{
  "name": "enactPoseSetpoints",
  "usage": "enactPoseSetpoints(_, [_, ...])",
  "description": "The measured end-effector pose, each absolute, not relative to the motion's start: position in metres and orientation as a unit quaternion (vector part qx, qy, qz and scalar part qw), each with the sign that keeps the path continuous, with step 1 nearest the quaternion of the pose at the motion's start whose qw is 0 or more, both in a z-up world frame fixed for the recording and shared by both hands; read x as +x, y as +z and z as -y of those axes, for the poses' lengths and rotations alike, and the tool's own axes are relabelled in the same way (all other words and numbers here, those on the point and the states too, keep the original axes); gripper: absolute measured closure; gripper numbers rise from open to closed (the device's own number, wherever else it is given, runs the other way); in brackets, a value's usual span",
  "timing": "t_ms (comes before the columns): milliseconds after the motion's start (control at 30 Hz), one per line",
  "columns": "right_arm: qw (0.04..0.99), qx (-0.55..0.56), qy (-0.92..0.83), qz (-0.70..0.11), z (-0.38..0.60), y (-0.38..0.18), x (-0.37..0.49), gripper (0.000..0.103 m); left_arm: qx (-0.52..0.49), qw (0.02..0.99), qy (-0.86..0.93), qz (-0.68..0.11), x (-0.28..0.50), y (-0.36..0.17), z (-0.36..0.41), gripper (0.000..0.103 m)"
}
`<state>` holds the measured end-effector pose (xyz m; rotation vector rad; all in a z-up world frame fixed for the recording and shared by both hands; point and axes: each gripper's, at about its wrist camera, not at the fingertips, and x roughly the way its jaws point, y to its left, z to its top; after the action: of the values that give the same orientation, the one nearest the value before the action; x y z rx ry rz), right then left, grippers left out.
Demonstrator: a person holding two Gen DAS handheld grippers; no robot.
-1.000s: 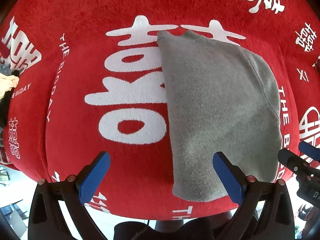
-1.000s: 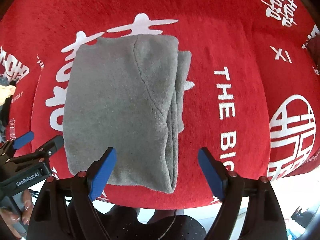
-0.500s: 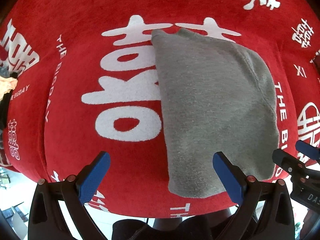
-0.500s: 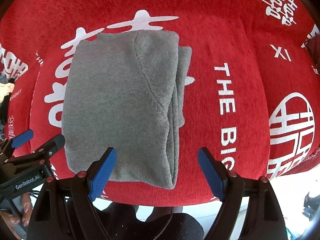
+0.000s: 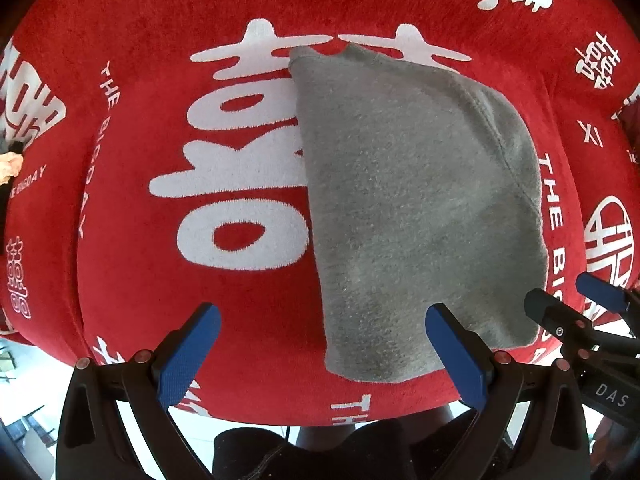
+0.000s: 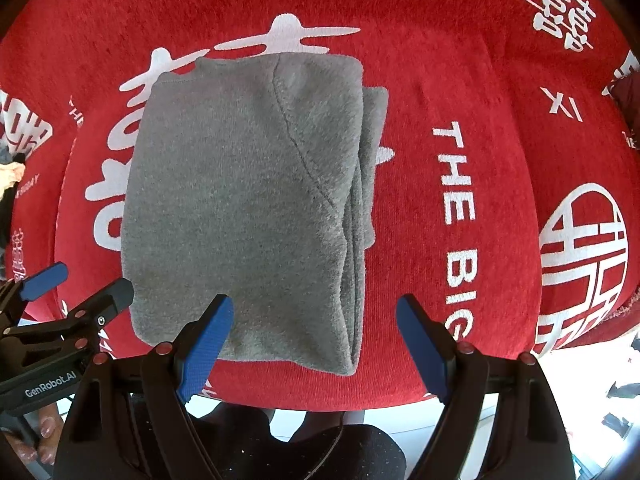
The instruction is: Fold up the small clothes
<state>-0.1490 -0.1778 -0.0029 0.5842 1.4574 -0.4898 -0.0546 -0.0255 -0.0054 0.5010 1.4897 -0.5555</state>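
Both tools hang spread wide with nothing between their blue pads: the left tool (image 5: pixel 320 354) and the right tool (image 6: pixel 314 344). Beyond them, a folded grey garment (image 6: pixel 244 208) lies flat on the red-covered surface (image 6: pixel 500 80)

Folded garment (image 6: pixel 240 208) lies flat on printed cloth (image 6: pixel 500 80) covering tabletop, near its front edge. Layered fold edges stacked along garment's right side in right wrist view. Left gripper (image 5: pixel 320 344) above cloth, straddling garment's left edge, jaws apart. Right gripper (image 6: pixel 316 332) above garment's front right corner, jaws apart. Each gripper beside other. Person's fingers (image 6: pixel 44 428) low at left, under left gripper's handle.
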Motion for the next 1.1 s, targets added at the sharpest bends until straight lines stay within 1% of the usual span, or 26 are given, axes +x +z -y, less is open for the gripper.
enactPoseSetpoints(267, [0.677, 0.255, -0.219, -0.655, 0.1715, -0.0063, -0.1476, 0.017, 0.243, 0.678, -0.238, -0.652, -0.0551, -0.0065, 0.0234, 0.0])
enactPoseSetpoints(1100, [0.676, 0.247, -0.221, -0.658, 0.1683, -0.008, -0.1423, 0.017, 0.251, 0.681, -0.24, -0.645, -0.056, -0.0067, 0.022, 0.0])
